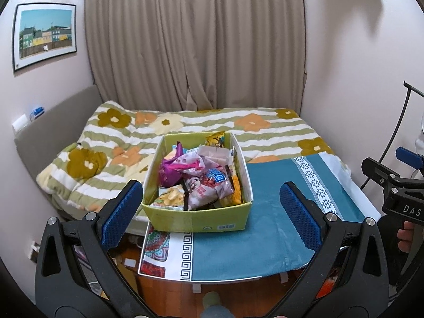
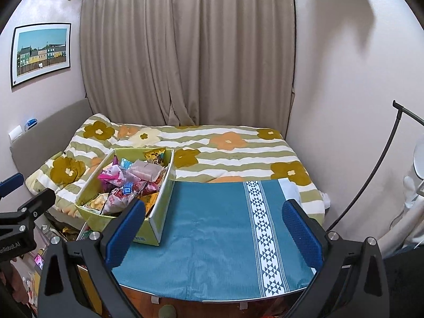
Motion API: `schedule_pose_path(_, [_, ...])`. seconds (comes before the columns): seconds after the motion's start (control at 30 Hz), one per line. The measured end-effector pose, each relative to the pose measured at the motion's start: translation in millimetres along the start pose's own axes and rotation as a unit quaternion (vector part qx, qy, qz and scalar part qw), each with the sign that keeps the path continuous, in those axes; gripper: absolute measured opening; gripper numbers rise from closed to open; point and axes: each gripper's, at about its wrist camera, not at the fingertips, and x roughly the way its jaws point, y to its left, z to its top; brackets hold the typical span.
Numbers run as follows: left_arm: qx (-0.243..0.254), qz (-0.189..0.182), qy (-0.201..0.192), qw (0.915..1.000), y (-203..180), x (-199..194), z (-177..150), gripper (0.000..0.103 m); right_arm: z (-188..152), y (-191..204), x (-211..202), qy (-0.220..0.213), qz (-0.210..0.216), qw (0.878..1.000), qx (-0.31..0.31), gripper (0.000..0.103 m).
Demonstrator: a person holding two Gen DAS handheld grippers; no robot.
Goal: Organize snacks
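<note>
A yellow-green cardboard box (image 1: 196, 218) full of mixed snack packets (image 1: 201, 175) stands on the left part of a small table with a teal cloth (image 1: 265, 212). In the right wrist view the box (image 2: 159, 222) with the packets (image 2: 127, 185) sits at the table's left. My left gripper (image 1: 209, 206) is open and empty, held in front of the box with its fingers either side of it. My right gripper (image 2: 212, 225) is open and empty over the teal cloth (image 2: 212, 238), right of the box. The right gripper's body also shows in the left wrist view (image 1: 397, 185).
Behind the table is a bed with a flowered, striped blanket (image 1: 238, 127), beige curtains (image 1: 196, 39) and pale walls. A framed picture (image 1: 43, 35) hangs at left. A black lamp stand (image 2: 371, 180) rises at right. Clutter lies on the wooden floor (image 1: 238, 291) under the table.
</note>
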Motion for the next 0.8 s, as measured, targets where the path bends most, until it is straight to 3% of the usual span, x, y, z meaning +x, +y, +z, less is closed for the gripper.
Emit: schedule_pose_path(0.8, [0.003,-0.006,-0.009,0.9999,-6.9,0.4,5.4,0.103,-0.9,-3.3,-1.8,0.0,-0.002,1.0,0.002,0.103])
